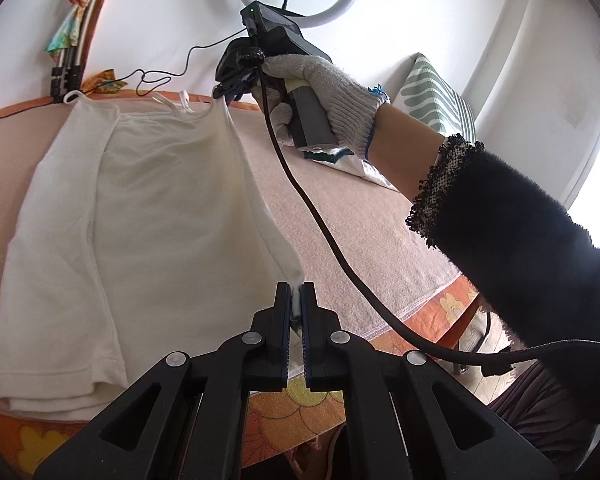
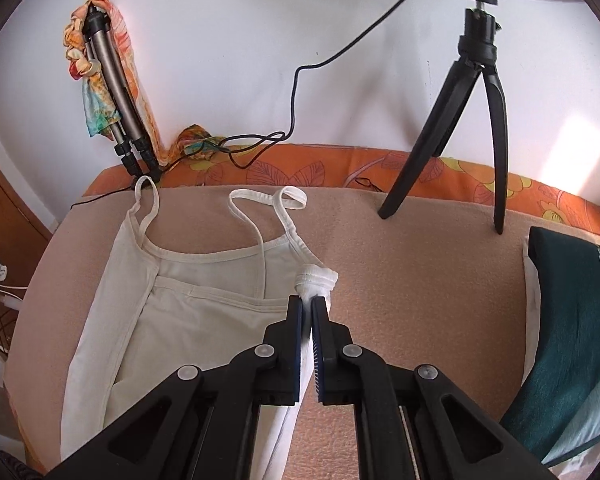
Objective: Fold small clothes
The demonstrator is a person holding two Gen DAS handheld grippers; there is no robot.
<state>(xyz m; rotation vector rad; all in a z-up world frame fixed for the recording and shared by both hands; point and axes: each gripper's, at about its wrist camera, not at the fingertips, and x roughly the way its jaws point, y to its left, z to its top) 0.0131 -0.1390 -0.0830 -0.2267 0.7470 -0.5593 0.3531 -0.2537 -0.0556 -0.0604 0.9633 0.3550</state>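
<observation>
White walls stand behind a bed covered with a pink towel [image 2: 420, 280], which lies on an orange flowered sheet [image 2: 300, 164]. On the towel lies a white top [image 1: 160, 200] with thin straps [image 2: 268, 200]; its left side is already folded over the middle, and the straps point to the wall. The left gripper [image 1: 296, 296] is pressed together on the bottom corner of the top's right edge, and this edge is raised a little from the towel. The right gripper [image 2: 307, 304] is clamped on a bunched piece of the same edge near the armpit, just below the right strap. In the left view a hand [image 1: 320, 88] in a grey knitted glove holds the right gripper, and a black cable [image 1: 320, 232] hangs from it across the towel. A small black tripod [image 2: 476, 120] stands on the towel near the wall. A dark green pillow [image 2: 572, 340] lies at the right side. A folded tripod wrapped in a colourful scarf [image 2: 100, 80] leans on the wall at the left.
</observation>
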